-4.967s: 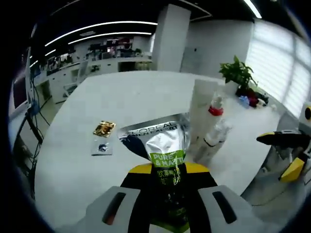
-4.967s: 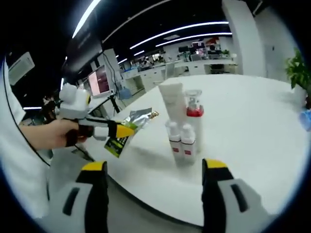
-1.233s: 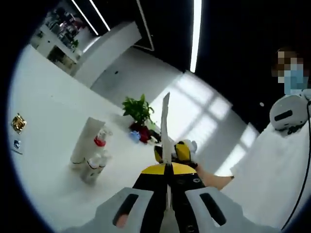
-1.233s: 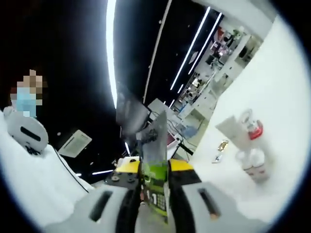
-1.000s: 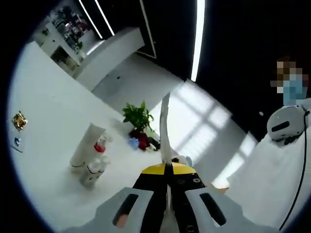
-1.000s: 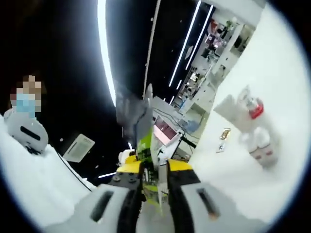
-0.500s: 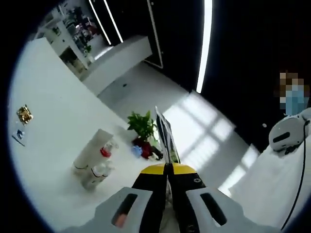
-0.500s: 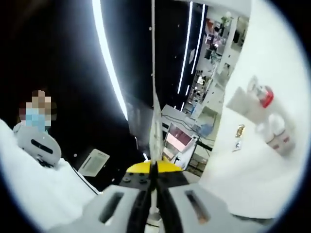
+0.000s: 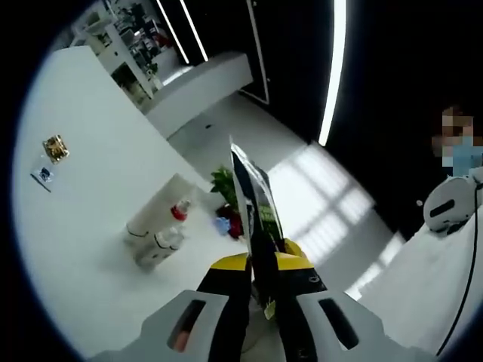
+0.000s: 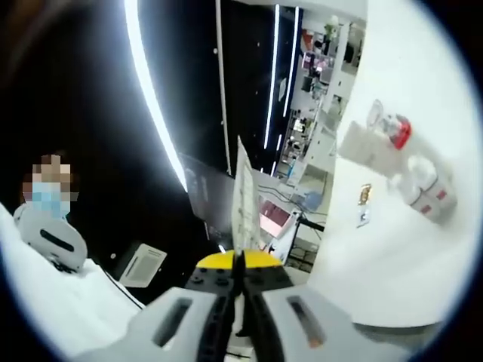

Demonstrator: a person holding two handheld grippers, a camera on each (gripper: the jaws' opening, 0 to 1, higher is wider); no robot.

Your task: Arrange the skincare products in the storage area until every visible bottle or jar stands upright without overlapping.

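Two tongs point(image 9: 260, 275) point(image 10: 240, 280) clamped on one sachet point(image 9: 255, 204), four upright bottles point(image 9: 160, 226) beyond.

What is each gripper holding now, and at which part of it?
Both the left gripper and the right gripper are shut on one edge of the sachet.

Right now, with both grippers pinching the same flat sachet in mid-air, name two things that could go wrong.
1. Both the left gripper and right gripper are clamped on the thin sachet; pulling apart could tear or crumple it.
2. It is held well off the table; a careless return might knock the closely grouped bottles and tube over.
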